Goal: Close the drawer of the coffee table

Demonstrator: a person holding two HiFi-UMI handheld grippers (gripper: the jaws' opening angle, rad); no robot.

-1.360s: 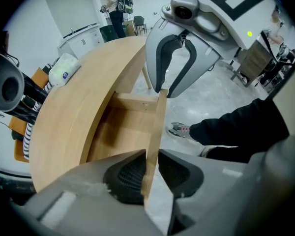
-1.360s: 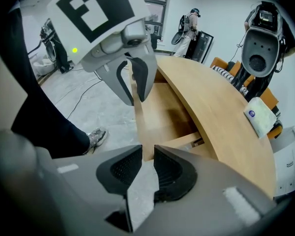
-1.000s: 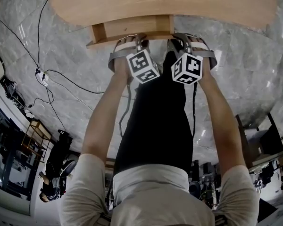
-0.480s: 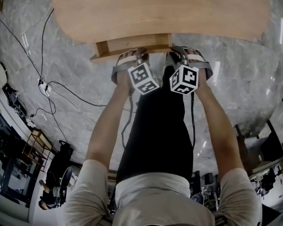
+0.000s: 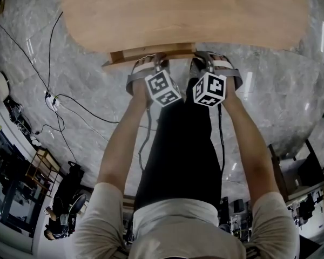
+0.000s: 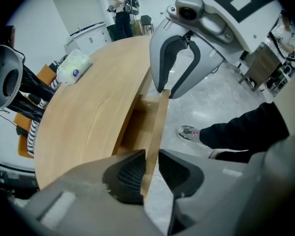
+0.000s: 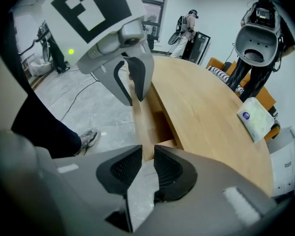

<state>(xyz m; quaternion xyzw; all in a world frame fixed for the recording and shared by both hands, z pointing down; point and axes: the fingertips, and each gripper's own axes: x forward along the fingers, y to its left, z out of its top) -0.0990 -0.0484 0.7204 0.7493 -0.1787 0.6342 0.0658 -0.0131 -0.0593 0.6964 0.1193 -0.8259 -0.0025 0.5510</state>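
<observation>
The light wooden coffee table (image 5: 178,9) fills the top of the head view. Its drawer (image 5: 151,52) sticks out only a little from under the near edge. My left gripper (image 5: 151,59) and right gripper (image 5: 204,58) point steeply down, side by side at the drawer front. In the left gripper view, the left gripper (image 6: 151,168) has its pads closed on the thin front panel (image 6: 157,117), with the right gripper's fingers (image 6: 168,85) further along it. In the right gripper view, the right gripper (image 7: 146,163) pinches the panel's end (image 7: 143,124).
A white tissue pack (image 6: 73,65) lies on the tabletop. Cables and a power strip (image 5: 49,89) run over the marble floor at the left. My shoe (image 7: 88,138) stands close to the drawer. A helmet-like device (image 7: 258,38) on a stand is beyond the table.
The drawer has slid further in under the tabletop and less of it shows. Both grippers have moved with it toward the table, still on the front panel.
</observation>
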